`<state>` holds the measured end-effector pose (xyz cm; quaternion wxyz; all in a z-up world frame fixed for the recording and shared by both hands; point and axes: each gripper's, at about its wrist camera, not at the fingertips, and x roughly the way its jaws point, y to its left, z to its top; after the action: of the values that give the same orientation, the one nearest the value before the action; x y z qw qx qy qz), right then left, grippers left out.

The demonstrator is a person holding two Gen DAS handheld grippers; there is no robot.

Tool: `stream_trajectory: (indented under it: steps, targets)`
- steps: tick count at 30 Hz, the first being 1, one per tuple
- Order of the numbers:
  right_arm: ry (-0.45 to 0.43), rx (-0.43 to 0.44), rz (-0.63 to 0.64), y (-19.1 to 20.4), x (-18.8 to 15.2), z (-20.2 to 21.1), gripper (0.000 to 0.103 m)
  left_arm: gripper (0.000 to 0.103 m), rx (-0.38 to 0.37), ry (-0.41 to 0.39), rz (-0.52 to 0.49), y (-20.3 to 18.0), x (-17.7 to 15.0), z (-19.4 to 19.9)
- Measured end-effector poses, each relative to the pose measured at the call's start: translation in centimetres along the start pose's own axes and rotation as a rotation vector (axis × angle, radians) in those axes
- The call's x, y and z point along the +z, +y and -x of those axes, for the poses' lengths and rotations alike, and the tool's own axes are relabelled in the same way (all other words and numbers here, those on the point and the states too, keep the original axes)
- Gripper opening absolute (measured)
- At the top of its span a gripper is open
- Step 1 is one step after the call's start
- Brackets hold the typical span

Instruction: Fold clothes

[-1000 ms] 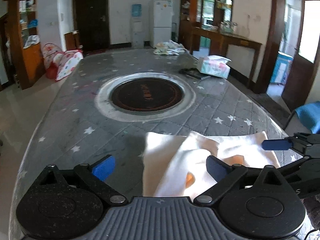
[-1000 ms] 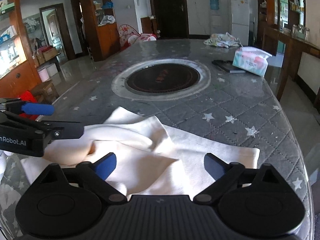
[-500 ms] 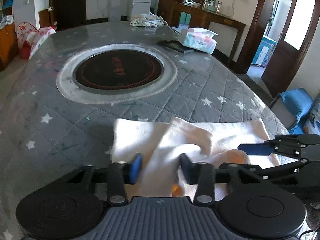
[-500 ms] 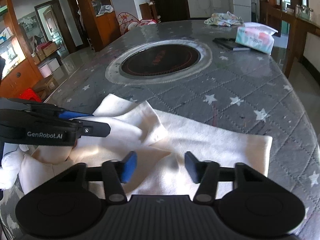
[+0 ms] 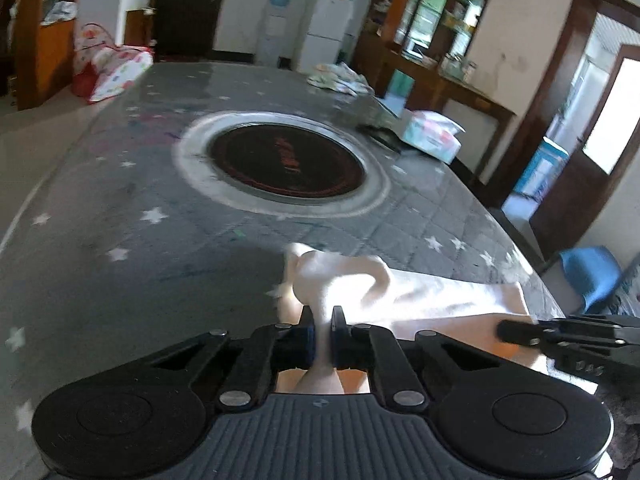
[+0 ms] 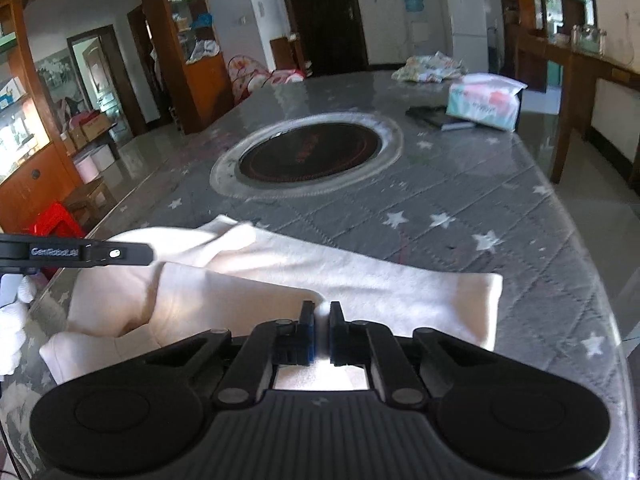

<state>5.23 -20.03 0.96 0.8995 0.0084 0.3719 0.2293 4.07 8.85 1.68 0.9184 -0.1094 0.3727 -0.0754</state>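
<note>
A cream garment (image 6: 360, 280) lies rumpled at the near end of the grey star-patterned table (image 6: 460, 200). In the left wrist view my left gripper (image 5: 322, 318) is shut on a bunched fold of the cream garment (image 5: 340, 276), which rises between its blue pads. My right gripper (image 6: 321, 312) is shut on the garment's near edge, with cloth pinched between the pads. Each gripper shows in the other's view: the right gripper (image 5: 560, 338) at the right, the left gripper (image 6: 80, 254) at the left.
A round dark hotplate (image 6: 308, 156) is set in the table's middle. Beyond it lie a tissue pack (image 6: 482, 102), a dark flat item (image 6: 436, 116) and a patterned cloth heap (image 6: 428, 68). A blue chair (image 5: 592, 276) stands right of the table. A gloved hand (image 6: 12, 320) shows at left.
Both grippers went from wide open to shut on the cream garment. The left one shifted onto a fold and bunched it up. The right one closed on the near edge.
</note>
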Motion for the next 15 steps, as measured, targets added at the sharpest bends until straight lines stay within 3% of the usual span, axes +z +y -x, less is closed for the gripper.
stream_trajectory:
  steps: [15]
  targets:
    - [-0.152,-0.090,-0.061,-1.4,-2.5,8.1,0.005,0.007,0.149,-0.101,0.102,5.3,-5.3,8.8]
